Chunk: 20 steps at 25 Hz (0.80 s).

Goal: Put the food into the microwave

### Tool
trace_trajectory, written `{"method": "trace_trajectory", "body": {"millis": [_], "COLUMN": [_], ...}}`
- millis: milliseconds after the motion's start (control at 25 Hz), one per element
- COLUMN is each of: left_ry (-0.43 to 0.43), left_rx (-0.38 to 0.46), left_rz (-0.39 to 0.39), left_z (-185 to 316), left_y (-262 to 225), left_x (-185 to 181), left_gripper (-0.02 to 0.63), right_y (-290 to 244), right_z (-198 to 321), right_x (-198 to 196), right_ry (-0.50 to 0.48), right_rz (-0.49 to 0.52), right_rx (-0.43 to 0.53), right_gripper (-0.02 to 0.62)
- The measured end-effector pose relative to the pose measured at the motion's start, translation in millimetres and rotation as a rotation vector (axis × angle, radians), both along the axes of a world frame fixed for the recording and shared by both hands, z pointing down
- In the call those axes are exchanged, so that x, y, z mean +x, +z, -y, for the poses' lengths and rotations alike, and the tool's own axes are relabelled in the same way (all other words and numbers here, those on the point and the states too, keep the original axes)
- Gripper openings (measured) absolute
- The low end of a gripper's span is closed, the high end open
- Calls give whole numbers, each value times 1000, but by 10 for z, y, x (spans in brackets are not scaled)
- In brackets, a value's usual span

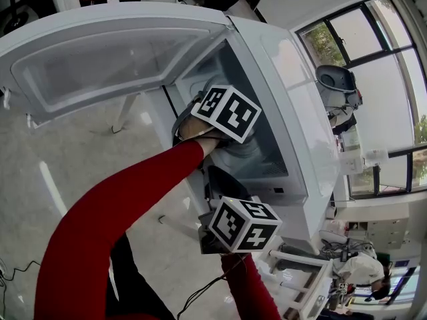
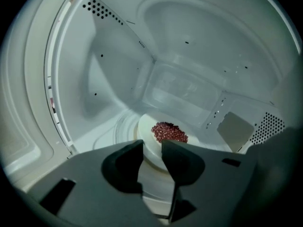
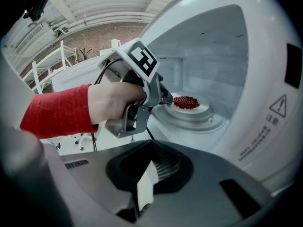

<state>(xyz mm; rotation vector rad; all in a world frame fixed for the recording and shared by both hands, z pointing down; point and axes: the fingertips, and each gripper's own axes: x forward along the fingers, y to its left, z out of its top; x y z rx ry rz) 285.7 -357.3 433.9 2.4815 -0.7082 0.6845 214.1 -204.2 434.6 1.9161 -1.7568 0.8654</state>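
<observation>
A white plate [image 2: 146, 132] with a heap of red beans [image 2: 169, 132] lies on the turntable [image 3: 182, 121] inside the open white microwave [image 1: 293, 105]. My left gripper [image 2: 149, 148] reaches into the cavity, and its jaws stand open with the plate's near rim in the gap between them. The right gripper view shows the same plate [image 3: 202, 108], the beans [image 3: 186, 102] and the left gripper [image 3: 169, 100] at the plate's left edge. My right gripper [image 3: 150, 144] hangs outside, in front of the oven's opening, shut and holding nothing.
The microwave door [image 1: 100, 59] is swung wide open toward the upper left. The cavity walls [image 2: 113, 70] surround the left gripper closely. A white rack [image 1: 300, 279] stands at the lower right below the oven, and a cable [image 1: 200, 295] trails over the floor.
</observation>
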Motion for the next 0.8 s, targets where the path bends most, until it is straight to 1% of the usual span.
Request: {"method": "trace_trajectory", "body": {"millis": [160, 480, 600, 680, 800], "left_ry": [10, 21, 50, 70, 77], "left_rx": [60, 50, 35, 59, 112], "left_rz": [20, 2, -21, -39, -48], "left_z": [-8, -2, -13, -19, 15], "left_y": [-12, 9, -5, -82, -211], "left_x": [-4, -9, -33, -62, -130], "left_gripper": [129, 129, 129, 126, 64], "right_y": [6, 34, 24, -2, -54], "right_z": [-13, -7, 11, 18, 53], "right_x": [6, -1, -17, -18, -33], "right_ry": [-1, -4, -7, -13, -16], "right_rz": [1, 3, 4, 1, -3], "right_rx": [-3, -1, 11, 18, 38], "right_gripper": [14, 14, 14, 14, 14]}}
